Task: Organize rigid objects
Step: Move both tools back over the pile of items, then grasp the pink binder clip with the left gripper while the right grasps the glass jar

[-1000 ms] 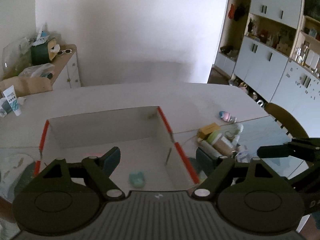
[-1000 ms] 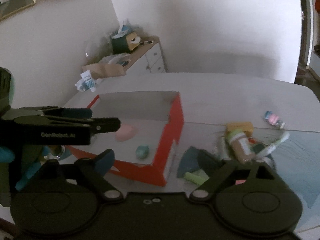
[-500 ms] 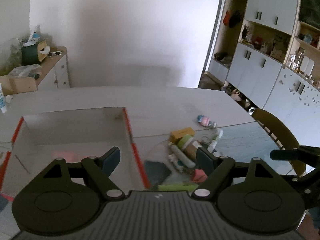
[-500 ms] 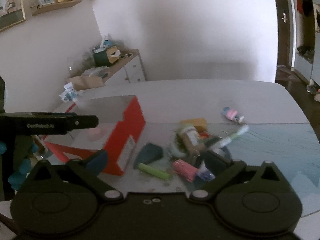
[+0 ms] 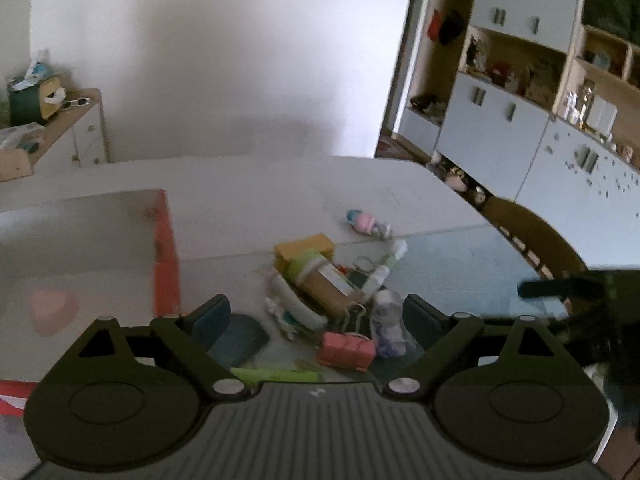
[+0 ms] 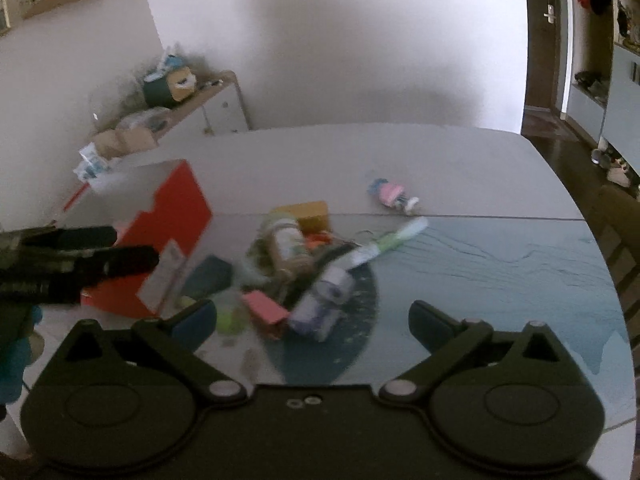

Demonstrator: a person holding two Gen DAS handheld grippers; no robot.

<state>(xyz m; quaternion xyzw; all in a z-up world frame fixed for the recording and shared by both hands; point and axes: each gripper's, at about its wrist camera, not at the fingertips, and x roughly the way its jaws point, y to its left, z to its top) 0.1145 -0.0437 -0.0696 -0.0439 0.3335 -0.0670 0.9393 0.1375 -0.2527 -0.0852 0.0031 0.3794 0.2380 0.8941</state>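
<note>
1. A heap of small rigid objects lies on the table point(image 6: 460, 168), just right of the red box point(image 6: 172, 216): a brown bottle point(image 5: 320, 280) with a green cap, a yellow block point(image 5: 304, 248), a pink block point(image 5: 346, 350), a white-and-purple bottle point(image 6: 322, 300), a white-and-green tube point(image 6: 384, 244) and a green stick point(image 5: 276, 374).
2. A dark teal pouch point(image 5: 236, 340) lies between the heap and the box.
3. A small pink-and-blue toy point(image 6: 390, 194) sits apart, farther back.
4. Inside the box rests a pink item point(image 5: 52, 310).
5. The left gripper point(image 5: 316, 316) hangs over the heap with fingers spread wide, holding nothing.
6. The right gripper point(image 6: 312, 316) is likewise spread and empty, above the heap's near edge.
7. A sideboard point(image 6: 200, 100) with clutter stands by the wall; white cupboards point(image 5: 520, 120) line the far side.
</note>
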